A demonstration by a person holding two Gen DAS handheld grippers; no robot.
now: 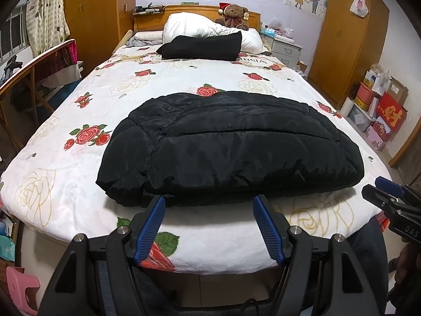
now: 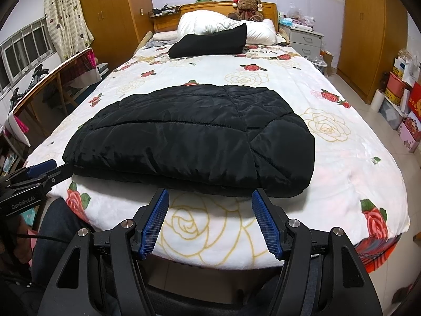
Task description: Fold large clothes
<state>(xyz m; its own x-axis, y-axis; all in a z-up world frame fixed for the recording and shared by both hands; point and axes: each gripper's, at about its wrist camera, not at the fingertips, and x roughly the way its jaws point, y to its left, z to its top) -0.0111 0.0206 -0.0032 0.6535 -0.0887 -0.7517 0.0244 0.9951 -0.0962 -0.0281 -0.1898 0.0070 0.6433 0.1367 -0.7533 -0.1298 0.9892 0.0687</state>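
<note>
Folded black jacket (image 1: 231, 147) on bed (image 1: 79, 184).

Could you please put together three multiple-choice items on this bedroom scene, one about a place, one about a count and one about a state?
1. Where does the teddy bear sit?
A. at the headboard, behind the white pillows
B. on the near edge of the bed
C. on the floor

2. How many black clothes lie on the bed?
A. one
B. two
C. four

3. How is the left gripper?
A. shut on the jacket
B. open, holding nothing
C. shut on the sheet

Answers: 1 A, the bear sits up against the wooden headboard. 2 B, a folded black jacket lies near and a smaller black garment lies by the pillows. 3 B, its blue pads stand apart just short of the jacket's edge.
</note>
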